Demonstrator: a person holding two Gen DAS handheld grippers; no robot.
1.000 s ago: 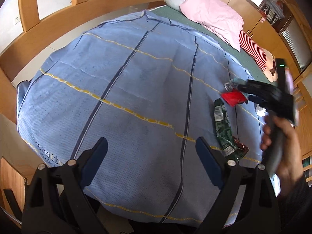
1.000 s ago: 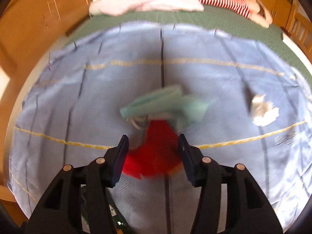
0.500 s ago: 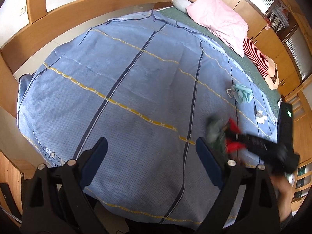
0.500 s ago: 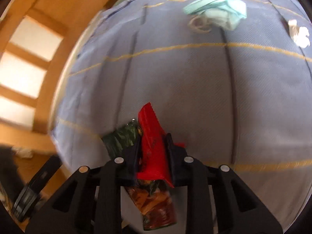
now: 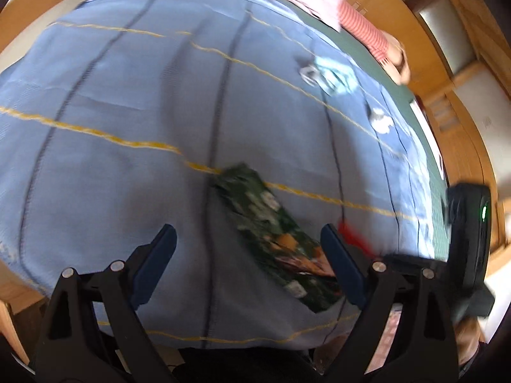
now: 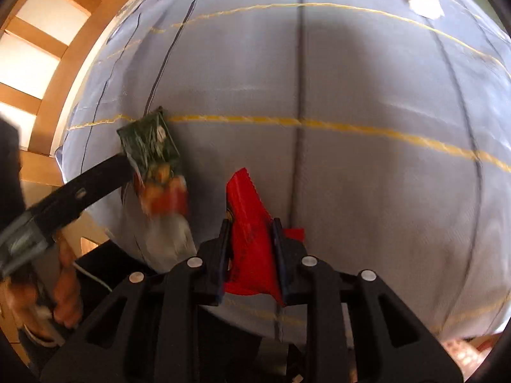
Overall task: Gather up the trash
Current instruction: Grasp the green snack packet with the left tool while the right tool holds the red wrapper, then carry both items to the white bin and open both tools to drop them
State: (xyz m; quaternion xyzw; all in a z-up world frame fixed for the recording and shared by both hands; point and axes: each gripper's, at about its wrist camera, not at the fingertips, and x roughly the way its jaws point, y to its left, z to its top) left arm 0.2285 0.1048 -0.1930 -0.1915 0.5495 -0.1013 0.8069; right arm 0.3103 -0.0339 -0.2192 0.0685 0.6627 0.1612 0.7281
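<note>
a: two wrappers are in play. the red wrapper [image 6: 250, 239] is pinched flat between the narrow fingers of the right gripper [image 6: 250, 236], lifted just over the near edge of the bed, its serrated top edge sticking up past the tips.

b: why hold it there and not drop it yet?

a: my guess is it's being carried toward wherever the trash goes, off the near side. no bin shows, so i can't tell.

b: and the green one?

a: the green snack wrapper [image 5: 274, 236] lies flat on the blue bedsheet [image 5: 127, 95] near the front edge, long and crinkled, dark green with orange at its near end. the left gripper [image 5: 249, 242] hangs right above it, fingers wide, one on each side, not touching as far as the blur lets me see. that looks like lining up for a pick.

b: anything else left?

a: farther back, to the right, a teal face mask [image 5: 332, 75] and a crumpled white tissue [image 5: 380, 121] sit well apart from both grippers.
</note>
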